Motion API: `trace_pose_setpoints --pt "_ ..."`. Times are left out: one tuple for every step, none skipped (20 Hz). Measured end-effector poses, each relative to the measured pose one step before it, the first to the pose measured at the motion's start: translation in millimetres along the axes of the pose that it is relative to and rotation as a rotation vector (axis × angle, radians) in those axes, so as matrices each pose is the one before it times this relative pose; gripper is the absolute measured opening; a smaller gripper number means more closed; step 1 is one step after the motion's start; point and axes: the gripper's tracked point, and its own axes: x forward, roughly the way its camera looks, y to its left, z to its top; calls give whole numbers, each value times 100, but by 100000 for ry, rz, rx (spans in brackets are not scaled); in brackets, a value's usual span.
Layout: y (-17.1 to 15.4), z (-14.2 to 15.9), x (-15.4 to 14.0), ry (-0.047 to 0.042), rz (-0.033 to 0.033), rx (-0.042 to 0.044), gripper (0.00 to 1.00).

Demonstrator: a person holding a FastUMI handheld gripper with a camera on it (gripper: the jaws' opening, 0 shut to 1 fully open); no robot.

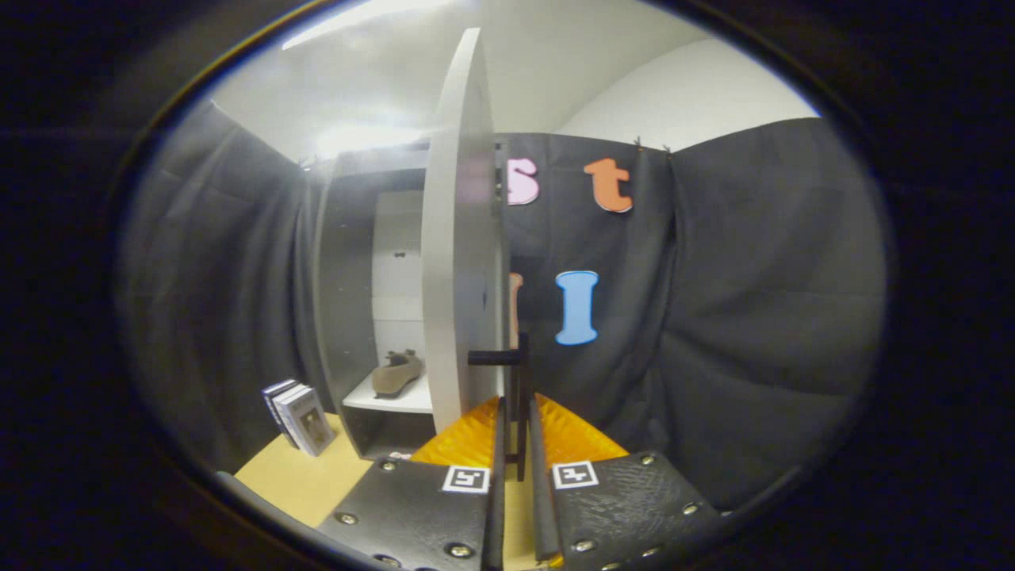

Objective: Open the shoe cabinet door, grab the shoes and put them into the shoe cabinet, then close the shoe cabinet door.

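- One shoe is seen on the cabinet shelf, at ten o'clock of the fingers.
- The gripper is held level, nearly closed on the one door handle.

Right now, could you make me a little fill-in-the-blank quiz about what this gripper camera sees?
1. The gripper has its fingers closed on the door's black ____.
2. The white cabinet door stands ____.
3. On the cabinet's white shelf lies a brown ____.
4. Upright on the tabletop beside the shoe cabinet stand some ____.

Missing words: handle; open; shoe; books
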Motion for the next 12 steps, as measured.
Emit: trace_pose_setpoints --pt "-1098 -76 58 132 -1578 1238 15" --pt "-1258 -253 -82 499 -1951 384 15" --pt "-1173 9 11 322 -2016 -30 15" --pt "-1127 95 -94 -91 -1805 -1 15" --pt "-508 100 -127 -344 41 331 15" --pt "-209 68 -201 -210 -720 -614 15" --pt "-612 -93 -156 -133 -1095 -1076 15" --pt "-207 100 -41 -362 -483 -782 15" --pt "-164 138 -210 -394 -281 -463 15" --pt "58 38 -125 -169 5 -40 15" --pt "128 86 -125 -223 108 35 15" --pt "259 -9 -166 -196 428 70 15"
